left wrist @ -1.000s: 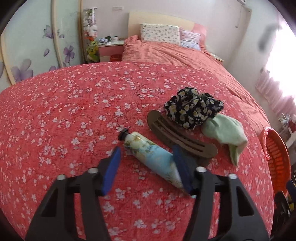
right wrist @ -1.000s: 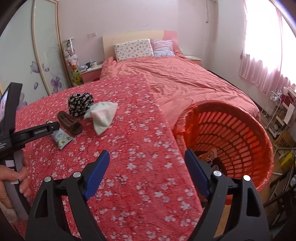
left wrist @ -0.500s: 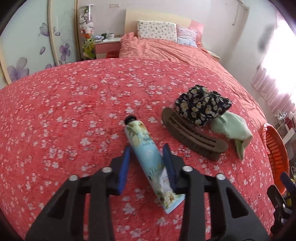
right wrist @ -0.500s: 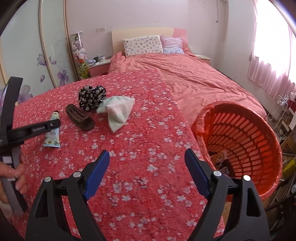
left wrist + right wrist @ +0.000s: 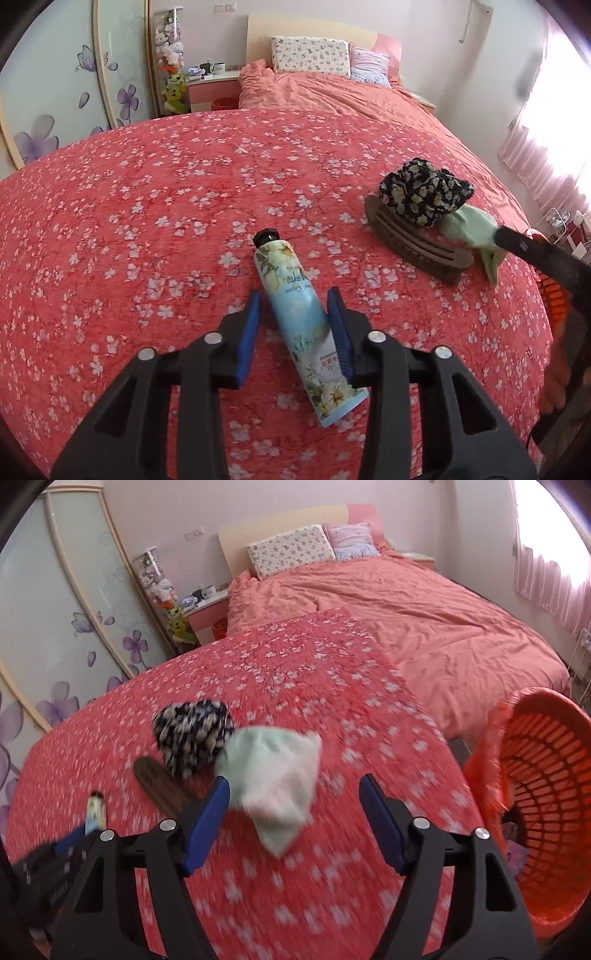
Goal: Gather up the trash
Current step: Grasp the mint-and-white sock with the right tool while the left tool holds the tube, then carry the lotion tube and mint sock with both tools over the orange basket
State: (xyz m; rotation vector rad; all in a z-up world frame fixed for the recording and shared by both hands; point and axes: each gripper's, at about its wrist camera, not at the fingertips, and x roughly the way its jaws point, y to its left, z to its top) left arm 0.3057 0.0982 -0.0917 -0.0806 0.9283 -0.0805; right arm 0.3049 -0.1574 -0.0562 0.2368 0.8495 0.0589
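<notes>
A blue floral cream tube (image 5: 303,317) with a black cap lies on the red flowered tablecloth (image 5: 147,221). My left gripper (image 5: 293,310) is shut on the tube, its blue pads (image 5: 251,325) against both sides. A brown hair clip (image 5: 417,243), a black floral scrunchie (image 5: 424,192) and a pale green cloth (image 5: 472,229) lie to the right. My right gripper (image 5: 295,808) is open just above the green cloth (image 5: 277,775), which sits between its fingers. The tube (image 5: 94,812) shows at the left in the right wrist view.
An orange slatted basket (image 5: 546,794) stands off the table's right edge, with some items inside. A pink bed (image 5: 424,620) lies behind the table. A nightstand (image 5: 214,88) and flowered wardrobe doors (image 5: 55,92) are at the back left.
My left gripper closed its fingers onto the tube. My right gripper swung left from the basket side toward the green cloth, which now lies between its open fingers.
</notes>
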